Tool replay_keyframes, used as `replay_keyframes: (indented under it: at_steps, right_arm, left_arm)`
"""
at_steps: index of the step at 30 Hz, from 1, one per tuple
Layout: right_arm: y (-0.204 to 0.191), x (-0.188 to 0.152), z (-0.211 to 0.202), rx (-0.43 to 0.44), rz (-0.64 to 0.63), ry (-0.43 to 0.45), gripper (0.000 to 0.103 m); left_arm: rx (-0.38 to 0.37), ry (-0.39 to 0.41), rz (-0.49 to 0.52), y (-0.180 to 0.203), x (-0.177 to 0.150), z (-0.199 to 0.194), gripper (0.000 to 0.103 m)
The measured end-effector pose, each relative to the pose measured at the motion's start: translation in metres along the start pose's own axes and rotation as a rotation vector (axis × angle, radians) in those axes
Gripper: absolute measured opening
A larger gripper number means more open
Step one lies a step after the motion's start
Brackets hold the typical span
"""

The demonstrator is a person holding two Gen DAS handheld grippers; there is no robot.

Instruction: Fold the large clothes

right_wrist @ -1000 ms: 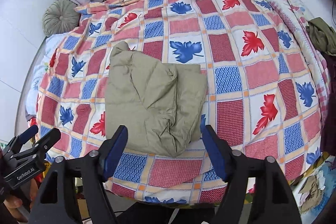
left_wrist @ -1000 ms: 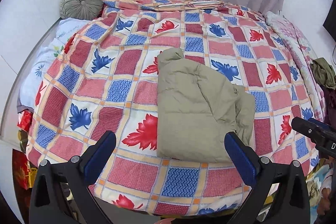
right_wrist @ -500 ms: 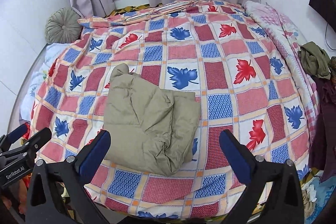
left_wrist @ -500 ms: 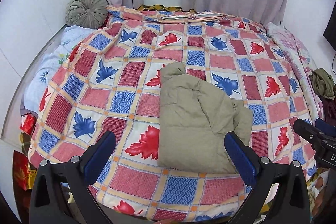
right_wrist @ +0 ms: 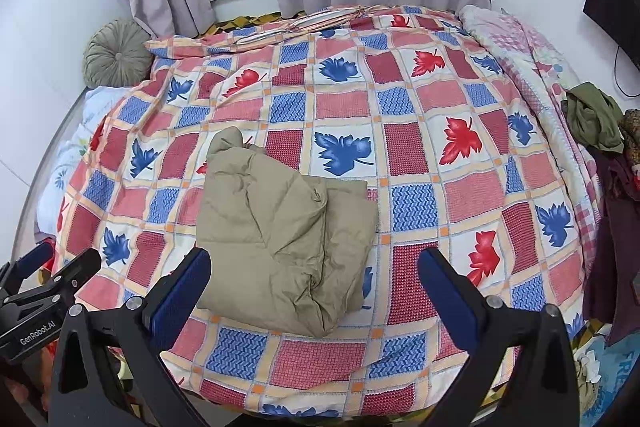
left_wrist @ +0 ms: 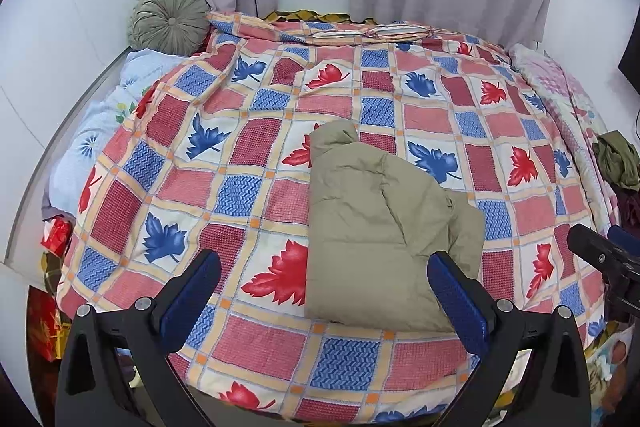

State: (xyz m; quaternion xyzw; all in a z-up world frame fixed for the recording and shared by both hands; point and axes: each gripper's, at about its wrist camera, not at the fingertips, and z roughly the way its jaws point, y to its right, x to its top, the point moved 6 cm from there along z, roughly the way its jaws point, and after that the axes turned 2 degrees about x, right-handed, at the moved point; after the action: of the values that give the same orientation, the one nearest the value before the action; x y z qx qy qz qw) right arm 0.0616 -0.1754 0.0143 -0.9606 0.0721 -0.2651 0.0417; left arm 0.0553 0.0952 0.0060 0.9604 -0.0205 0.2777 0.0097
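Across the leaf-patterned quilt (left_wrist: 256,163) the khaki padded jacket (left_wrist: 384,227) lies folded near the bed's front edge; right gripper (right_wrist: 314,291) has spread wide and lifted off, left gripper (left_wrist: 324,299) gapes empty — fold seemingly finished.

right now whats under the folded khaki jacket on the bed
The khaki jacket lies on the leaf-patterned patchwork quilt, which shows all around it. The quilt squares directly beneath it, and anything tucked inside its folds, are covered and cannot be seen.

Black gripper (left_wrist: 324,291), blue pads (left_wrist: 456,297), silver screws
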Motion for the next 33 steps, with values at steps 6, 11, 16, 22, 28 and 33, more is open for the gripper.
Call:
replay_keyframes:
  at_steps: [6, 11, 16, 22, 28, 33]
  right_arm:
    - [-0.0003, 0.0004, -0.0004, -0.003, -0.001, 0.000, 0.103]
    - [0.0000, 0.0008, -0.0007, -0.001, 0.000, 0.000, 0.103]
    - [0.0015, 0.0014, 0.0010, 0.001, -0.003, -0.001, 0.103]
    - [0.0027, 0.0022, 0.0013, 0.002, -0.007, -0.001, 0.103]
    - [0.0029, 0.0027, 0.0015, 0.004, -0.009, -0.002, 0.103]
    - [0.0019, 0.0034, 0.0002, 0.003, -0.010, -0.001, 0.103]
  left_arm:
    - [-0.004, 0.000, -0.002, 0.0003, -0.0003, -0.0005, 0.103]
    - [-0.003, 0.000, -0.003, -0.0004, -0.0008, -0.0014, 0.103]
    - [0.000, 0.001, -0.003, 0.0002, -0.0016, -0.0017, 0.103]
    - [0.000, 0.001, -0.003, 0.0002, -0.0019, -0.0027, 0.103]
    - [0.003, 0.002, -0.004, 0.0004, -0.0027, -0.0032, 0.103]
    - [0.004, 0.002, -0.006, 0.0006, -0.0024, -0.0030, 0.103]
